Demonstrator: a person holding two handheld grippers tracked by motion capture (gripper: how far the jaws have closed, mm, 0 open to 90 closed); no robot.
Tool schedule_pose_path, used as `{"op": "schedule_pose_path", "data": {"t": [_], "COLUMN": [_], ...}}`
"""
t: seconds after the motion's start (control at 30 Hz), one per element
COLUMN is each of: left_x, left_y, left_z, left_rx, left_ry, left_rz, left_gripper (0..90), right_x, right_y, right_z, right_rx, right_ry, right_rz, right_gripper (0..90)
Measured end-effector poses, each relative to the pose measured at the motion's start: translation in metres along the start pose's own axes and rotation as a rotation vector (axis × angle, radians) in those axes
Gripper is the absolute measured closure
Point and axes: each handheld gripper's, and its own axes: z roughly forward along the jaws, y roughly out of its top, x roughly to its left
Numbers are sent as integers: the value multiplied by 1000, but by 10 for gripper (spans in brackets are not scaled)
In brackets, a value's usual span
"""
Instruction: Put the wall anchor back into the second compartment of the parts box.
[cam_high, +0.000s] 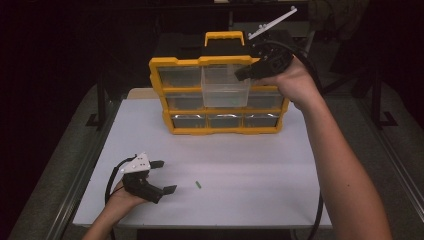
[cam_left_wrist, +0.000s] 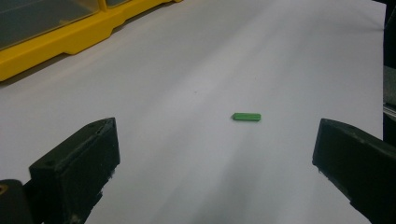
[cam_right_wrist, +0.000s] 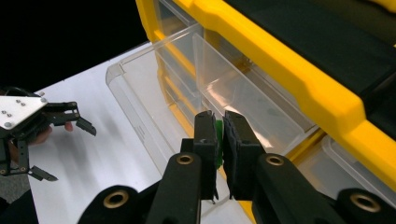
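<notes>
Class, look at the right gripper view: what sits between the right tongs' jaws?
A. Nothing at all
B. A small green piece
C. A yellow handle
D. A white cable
B: the right tongs are shut on a small green piece, held above the pulled-out clear drawer of the yellow organizer.

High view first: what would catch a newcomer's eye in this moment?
The yellow organizer at the far side of the white table, with one clear drawer pulled out of its top row. The right gripper hovers at that drawer, shut on a small green piece. A second green piece lies on the table just ahead of the open left gripper.
</notes>
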Motion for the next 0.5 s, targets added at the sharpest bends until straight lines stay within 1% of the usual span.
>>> {"op": "schedule_pose_path", "data": {"t": [0.07,0.1,0.3,0.33,0.37,0.4,0.43,0.5], "left_x": [0,0,0,0,0,0,0,0], "left_y": [0,0,0,0,0,0,0,0], "left_z": [0,0,0,0,0,0,0,0], "left_rx": [-1,-4,2,1,8,4,5,6], "left_ry": [0,0,-1,-1,-1,-2,-2,-2], "left_rz": [-2,-2,3,3,11,12,9,9], "left_gripper": [8,8,8,8,8,9,8,8], "right_x": [0,0,-1,-1,-2,-2,-2,-1], "right_y": [0,0,-3,-4,-6,-7,-9,-12], "right_z": [0,-2,-14,-17,-19,-22,-24,-27], "right_rx": [-12,-23,-67,-68,-72,-73,-75,-77], "right_ry": [-3,-3,-9,-14,-15,-14,-6,-12], "right_rz": [0,9,26,29,27,26,36,36], "right_gripper": [727,721,622,607,589,568,548,507]}}
